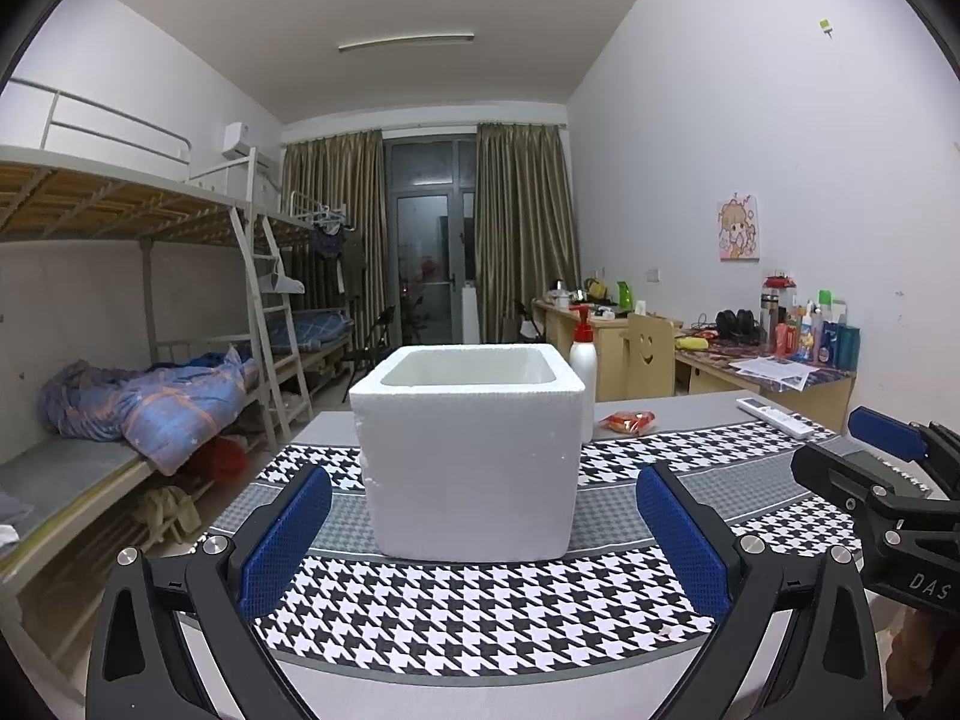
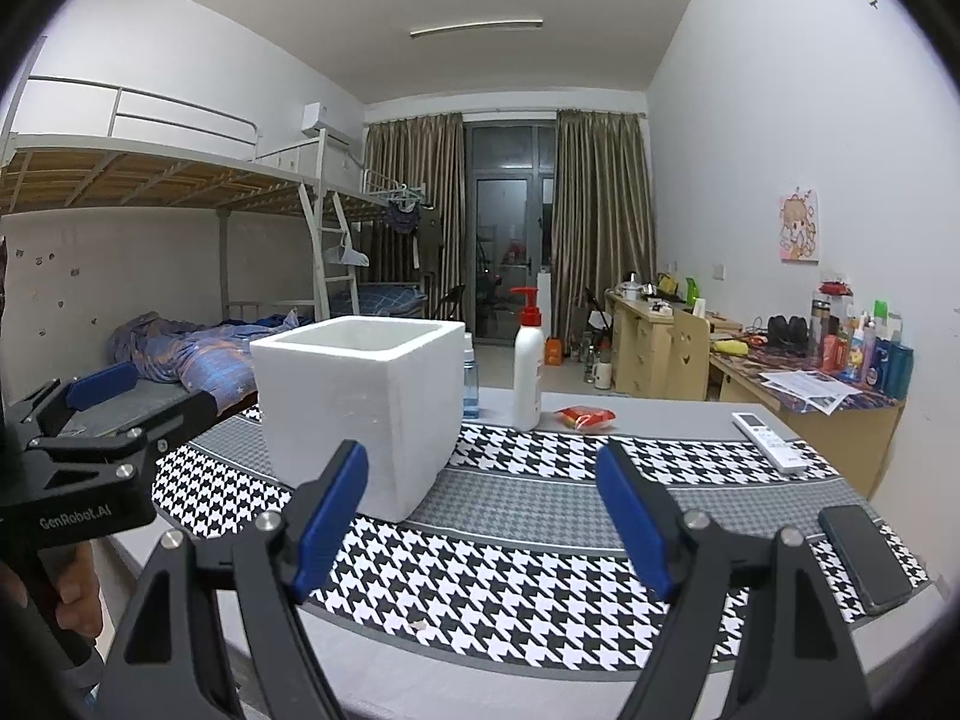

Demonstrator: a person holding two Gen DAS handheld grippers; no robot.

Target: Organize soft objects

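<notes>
A white foam box (image 1: pixel 474 450) stands open-topped on the houndstooth cloth (image 1: pixel 468 606) in the left wrist view; its inside is hidden. My left gripper (image 1: pixel 480 534) is open and empty, its blue pads on either side of the box's near face, a little short of it. In the right wrist view the box (image 2: pixel 360 402) is left of centre. My right gripper (image 2: pixel 480 516) is open and empty, to the right of the box. A small red-orange packet (image 1: pixel 627 421) lies behind the box; it also shows in the right wrist view (image 2: pixel 585 417).
A white pump bottle (image 2: pixel 528 360) and a blue bottle (image 2: pixel 471 384) stand behind the box. A white remote (image 2: pixel 769 441) and a black phone (image 2: pixel 864 558) lie at the table's right. Bunk beds (image 1: pixel 120 396) on the left, cluttered desks (image 2: pixel 798 390) on the right.
</notes>
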